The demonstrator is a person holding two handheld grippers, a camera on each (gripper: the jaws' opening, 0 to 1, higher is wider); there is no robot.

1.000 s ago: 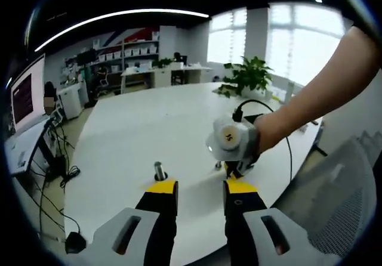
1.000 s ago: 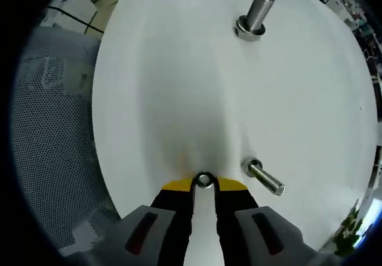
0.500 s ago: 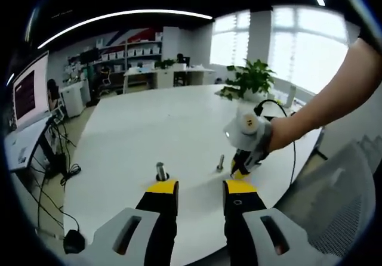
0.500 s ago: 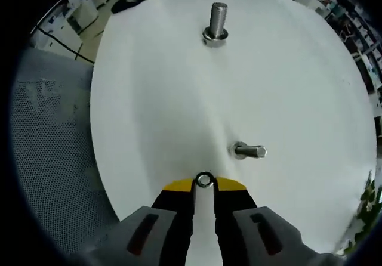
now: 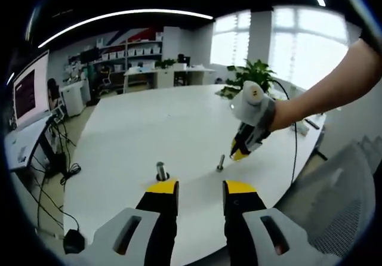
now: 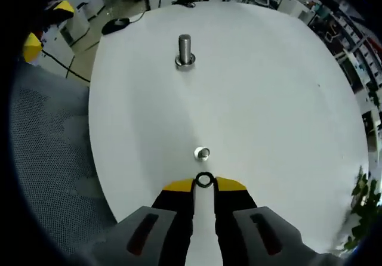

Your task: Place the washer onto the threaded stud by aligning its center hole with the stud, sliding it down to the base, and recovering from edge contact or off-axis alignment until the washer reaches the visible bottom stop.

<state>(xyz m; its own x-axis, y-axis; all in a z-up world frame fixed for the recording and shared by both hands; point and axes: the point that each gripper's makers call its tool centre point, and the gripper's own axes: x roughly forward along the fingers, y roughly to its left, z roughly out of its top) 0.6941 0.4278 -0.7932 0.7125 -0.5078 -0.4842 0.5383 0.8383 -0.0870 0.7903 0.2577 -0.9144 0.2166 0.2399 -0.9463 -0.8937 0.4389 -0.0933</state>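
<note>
Right gripper (image 6: 204, 185): clamps washer (image 6: 204, 179) at tips, hanging above small stud (image 6: 203, 153) at 12 o'clock | left gripper (image 5: 200, 187): jaws apart, empty | risk: we judge an off-axis descent catches the rim on the stud tip; big stud (image 6: 184, 51) stands beyond.

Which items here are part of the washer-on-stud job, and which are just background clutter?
Job:
- washer, pinched in the right gripper
- small stud, seen almost end-on just ahead of the washer
- white table

Lying about:
- larger stud, further along the table
- left gripper, open and holding nothing
- potted plant
- monitor
- mesh chair
</note>
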